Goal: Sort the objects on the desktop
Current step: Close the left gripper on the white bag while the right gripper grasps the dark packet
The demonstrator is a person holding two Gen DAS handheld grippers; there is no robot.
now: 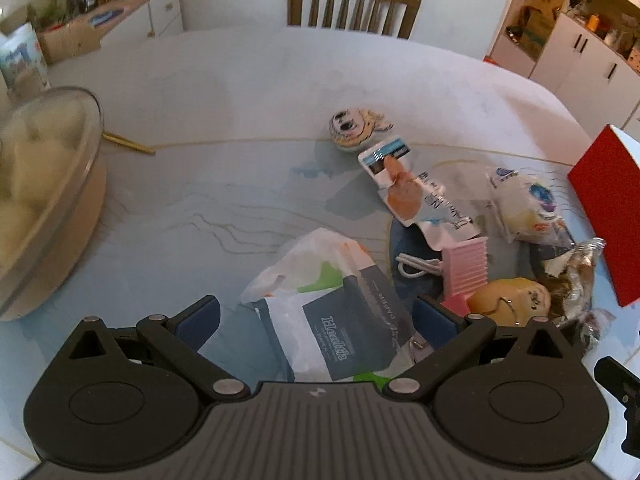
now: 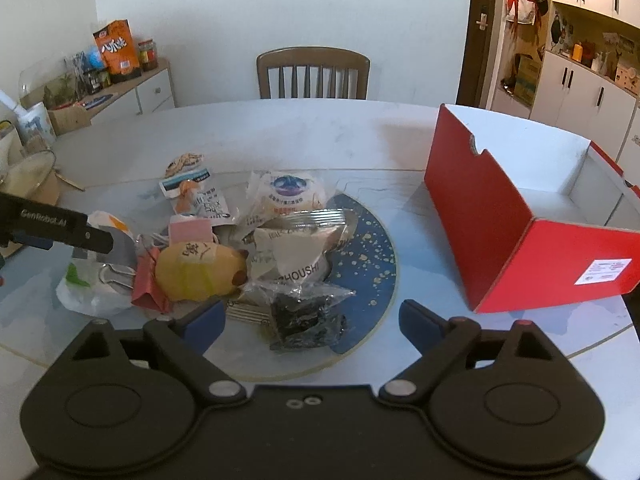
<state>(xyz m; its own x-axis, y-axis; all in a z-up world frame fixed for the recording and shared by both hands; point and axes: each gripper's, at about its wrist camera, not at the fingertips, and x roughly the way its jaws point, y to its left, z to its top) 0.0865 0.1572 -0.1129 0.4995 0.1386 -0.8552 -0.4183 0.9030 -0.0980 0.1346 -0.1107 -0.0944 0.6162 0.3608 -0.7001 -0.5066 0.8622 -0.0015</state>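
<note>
A pile of small items lies on and beside a blue speckled mat (image 2: 372, 264). My left gripper (image 1: 316, 320) is open, its fingers on either side of a white and grey tissue pack (image 1: 340, 320). A yellow plush toy (image 2: 200, 272), a pink comb (image 1: 466, 268) and snack packets (image 2: 296, 196) lie beside the pack. My right gripper (image 2: 312, 320) is open above a dark wrapped snack (image 2: 308, 312). An open red box (image 2: 532, 216) stands at the right. The left gripper's body shows at the left edge of the right wrist view (image 2: 56, 228).
A round cartoon item (image 1: 356, 128) lies further back on the table. A glass-lidded dish (image 1: 44, 192) sits at the left with a chopstick (image 1: 128, 143) beside it. A wooden chair (image 2: 312, 74) stands behind the table, cabinets beyond.
</note>
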